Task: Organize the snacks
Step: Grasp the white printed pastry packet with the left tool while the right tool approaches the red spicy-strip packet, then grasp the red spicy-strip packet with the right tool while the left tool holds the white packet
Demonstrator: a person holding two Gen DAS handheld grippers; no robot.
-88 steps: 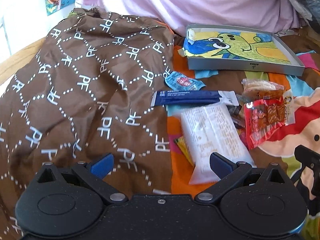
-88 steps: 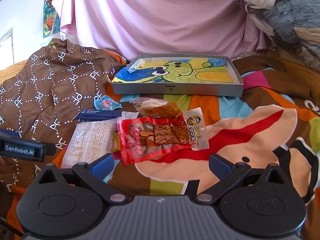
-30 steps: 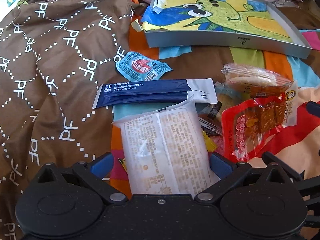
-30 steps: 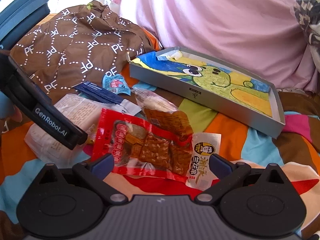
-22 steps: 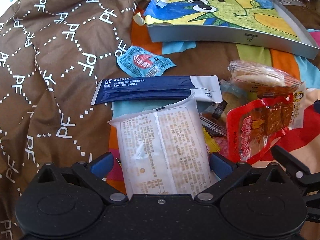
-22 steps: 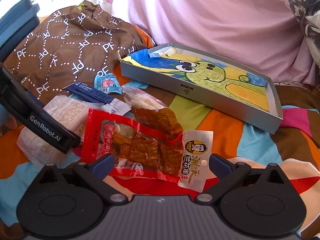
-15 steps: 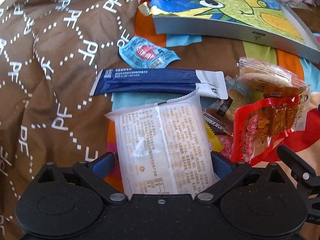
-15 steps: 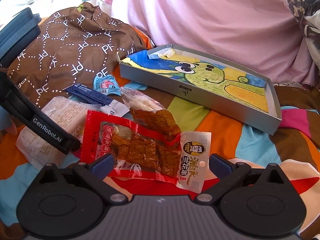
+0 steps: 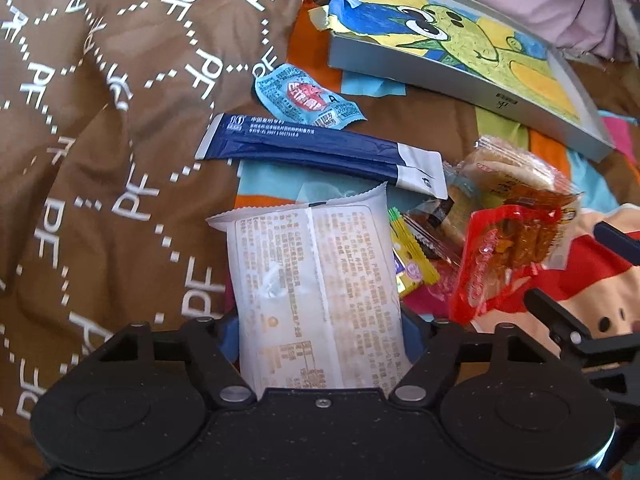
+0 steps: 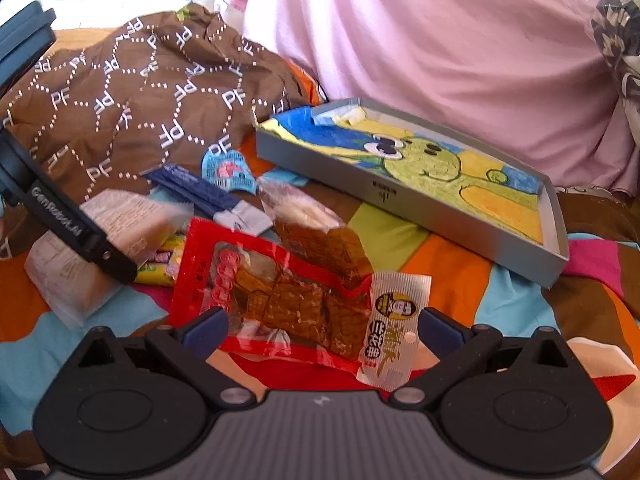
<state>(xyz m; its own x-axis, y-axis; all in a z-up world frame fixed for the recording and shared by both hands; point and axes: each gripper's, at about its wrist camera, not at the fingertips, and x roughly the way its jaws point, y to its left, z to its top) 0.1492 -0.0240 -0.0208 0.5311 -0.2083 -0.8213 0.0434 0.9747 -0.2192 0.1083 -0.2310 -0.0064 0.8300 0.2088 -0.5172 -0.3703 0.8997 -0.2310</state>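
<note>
A white snack packet (image 9: 316, 280) stands between the blue pads of my left gripper (image 9: 320, 332), which is shut on its sides. In the right wrist view the same white packet (image 10: 128, 216) looks blurred beside the left gripper's black finger (image 10: 80, 236). A red tofu-snack packet (image 10: 280, 292) lies on the bedspread between the fingers of my right gripper (image 10: 322, 328), which is open and does not touch it. The grey tray (image 10: 400, 196) with a green cartoon drawing inside sits behind the snacks.
A dark blue stick packet (image 9: 312, 148), a small light-blue packet (image 9: 300, 96), a clear cracker packet (image 9: 512, 172) and a yellow packet (image 9: 412, 264) lie around. Brown patterned cloth (image 9: 100, 120) is heaped on the left. Pink fabric (image 10: 440, 40) rises behind the tray.
My left gripper slid forward over the white packet and its fingers closed onto it. The right gripper moved up to the red packet and stayed open.
</note>
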